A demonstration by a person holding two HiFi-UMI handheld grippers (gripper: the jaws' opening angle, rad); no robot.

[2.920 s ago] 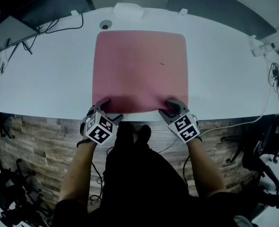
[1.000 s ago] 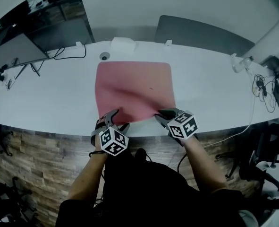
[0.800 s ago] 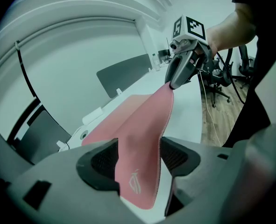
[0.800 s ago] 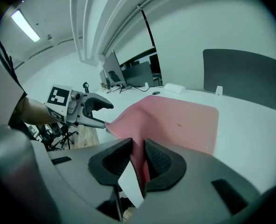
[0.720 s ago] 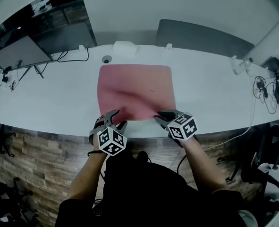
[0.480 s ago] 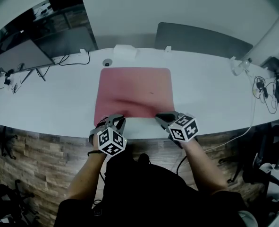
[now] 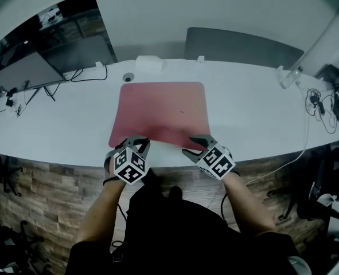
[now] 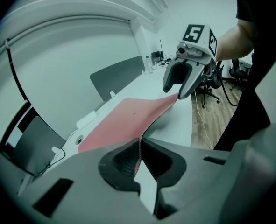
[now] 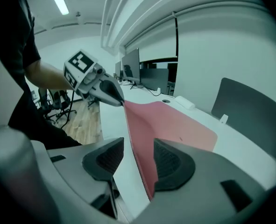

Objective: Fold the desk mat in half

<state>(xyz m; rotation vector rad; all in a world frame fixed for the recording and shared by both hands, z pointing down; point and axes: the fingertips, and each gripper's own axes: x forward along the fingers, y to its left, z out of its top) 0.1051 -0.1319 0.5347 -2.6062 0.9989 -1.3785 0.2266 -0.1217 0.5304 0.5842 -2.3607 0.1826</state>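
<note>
Desk mat (image 7: 160,110) corner clamped in left claw (image 7: 139,143), other loose between just-opening right claw (image 7: 195,144); white box (image 7: 148,63) beyond.

The left hand-held gripper (image 7: 137,141) and right hand-held gripper (image 7: 194,145) cover both near corners of the desk mat (image 7: 160,110).

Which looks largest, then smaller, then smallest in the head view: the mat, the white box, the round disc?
1. Mat, by far largest.
2. White box, beyond the mat.
3. Round disc beside it, smallest.
Box and disc sit at like distance, so that ranking holds.
</note>
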